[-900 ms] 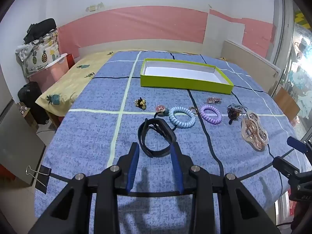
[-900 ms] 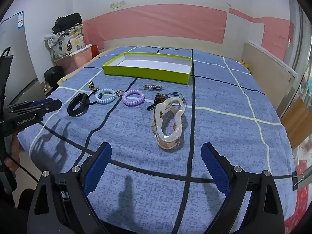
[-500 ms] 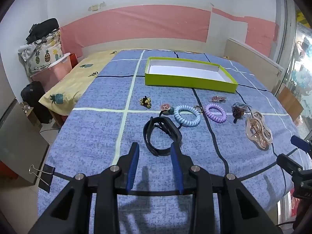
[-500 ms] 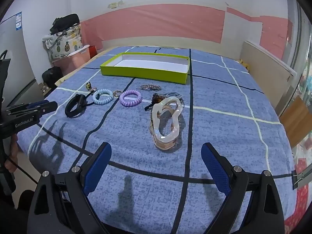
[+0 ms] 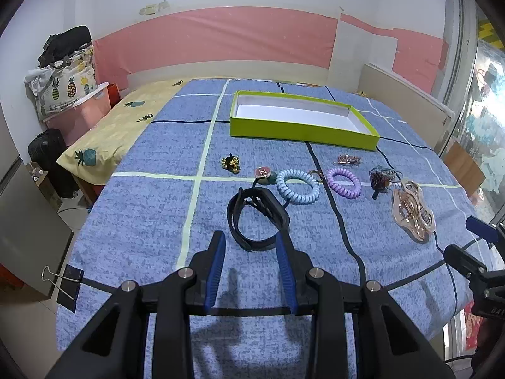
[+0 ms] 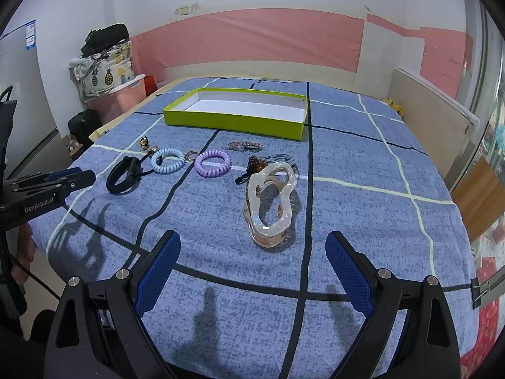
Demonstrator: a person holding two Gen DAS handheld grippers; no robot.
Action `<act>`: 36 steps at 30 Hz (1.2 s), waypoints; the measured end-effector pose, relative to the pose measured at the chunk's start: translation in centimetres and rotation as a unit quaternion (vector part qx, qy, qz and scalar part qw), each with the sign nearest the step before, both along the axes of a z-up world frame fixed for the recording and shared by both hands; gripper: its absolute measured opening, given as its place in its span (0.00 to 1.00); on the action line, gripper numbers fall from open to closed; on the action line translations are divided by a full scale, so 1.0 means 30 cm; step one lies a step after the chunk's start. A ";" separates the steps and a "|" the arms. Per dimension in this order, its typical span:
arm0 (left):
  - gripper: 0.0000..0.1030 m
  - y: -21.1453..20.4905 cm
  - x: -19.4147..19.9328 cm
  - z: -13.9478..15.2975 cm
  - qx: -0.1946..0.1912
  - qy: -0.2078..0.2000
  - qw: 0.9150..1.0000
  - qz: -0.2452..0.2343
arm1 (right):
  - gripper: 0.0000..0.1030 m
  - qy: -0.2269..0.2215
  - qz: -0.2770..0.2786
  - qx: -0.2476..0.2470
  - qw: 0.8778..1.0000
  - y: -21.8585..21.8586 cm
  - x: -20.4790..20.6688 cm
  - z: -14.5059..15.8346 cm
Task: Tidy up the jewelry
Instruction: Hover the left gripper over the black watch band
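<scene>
1. Black leather-look bracelet (image 5: 257,218) is lying at the centre of the left wrist frame on the blue bed cover (image 5: 151,208). Compared with a moment ago it is sitting higher in that frame and farther from the left gripper (image 5: 251,268), so the gripper is backing away rather than closing in.
2. Left gripper is standing open, holding nothing; its fingertips are just short of the bracelet.
3. Right gripper (image 6: 252,271) is spread wide and empty, with the pearly hair claw (image 6: 271,205) lying ahead of it.
4. Coil ties, light blue (image 5: 298,186) and purple (image 5: 344,182), are lying in a row beyond.
5. Green box (image 5: 303,132), upper centre, is showing only its bare white floor: no piece is sorted yet.
</scene>
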State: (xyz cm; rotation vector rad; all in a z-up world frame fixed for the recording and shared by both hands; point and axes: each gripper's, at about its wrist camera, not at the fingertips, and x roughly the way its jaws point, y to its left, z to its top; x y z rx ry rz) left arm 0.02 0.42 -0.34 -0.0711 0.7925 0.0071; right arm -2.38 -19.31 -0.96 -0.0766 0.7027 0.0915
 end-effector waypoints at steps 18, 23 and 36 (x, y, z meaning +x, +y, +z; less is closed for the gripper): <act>0.34 0.002 -0.005 0.005 -0.017 -0.006 1.000 -0.009 | 0.91 -0.001 -0.008 0.012 1.000 -0.014 0.004 -0.006; 0.34 -0.004 -0.007 0.002 -0.015 -0.004 1.000 -0.011 | 0.91 -0.001 -0.002 0.014 1.000 -0.012 0.003 -0.008; 0.34 -0.012 -0.008 0.000 -0.008 -0.005 1.000 -0.012 | 0.91 0.000 0.002 0.019 1.000 -0.011 0.006 -0.008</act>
